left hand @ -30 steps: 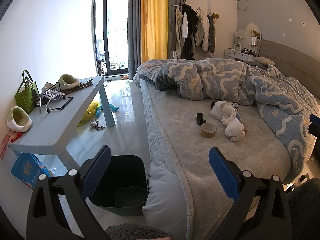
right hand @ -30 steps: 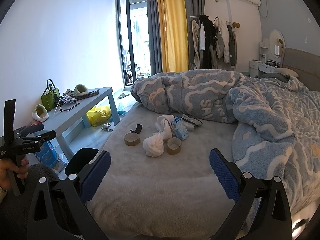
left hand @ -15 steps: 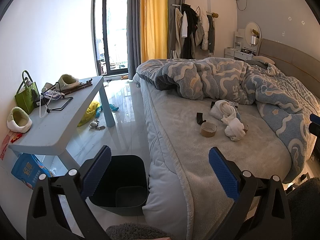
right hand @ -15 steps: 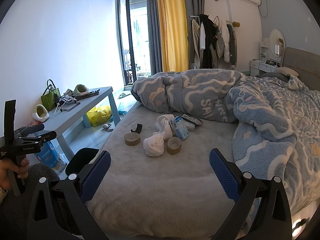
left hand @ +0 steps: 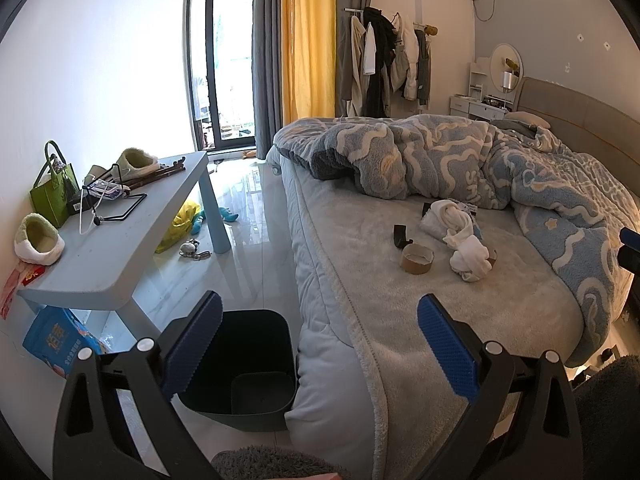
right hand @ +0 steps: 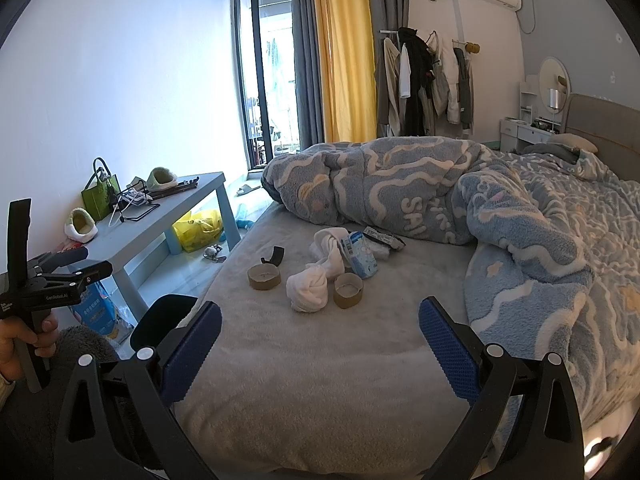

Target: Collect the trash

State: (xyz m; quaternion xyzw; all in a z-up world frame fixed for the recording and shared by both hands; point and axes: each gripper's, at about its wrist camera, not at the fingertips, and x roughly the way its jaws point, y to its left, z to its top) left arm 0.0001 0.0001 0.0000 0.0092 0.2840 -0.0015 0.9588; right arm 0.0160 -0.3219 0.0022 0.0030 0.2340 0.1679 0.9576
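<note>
A white cloth (left hand: 464,236) hides most of the second cardboard ring (left hand: 493,257) (left view), and the dark bin (right hand: 162,320) sits half behind the bed edge.

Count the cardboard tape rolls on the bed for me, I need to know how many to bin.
2. One cardboard roll lies left of the white cloth bundle, near the black clip; the other sits right of the bundle. More could be hidden under the blanket.
</note>
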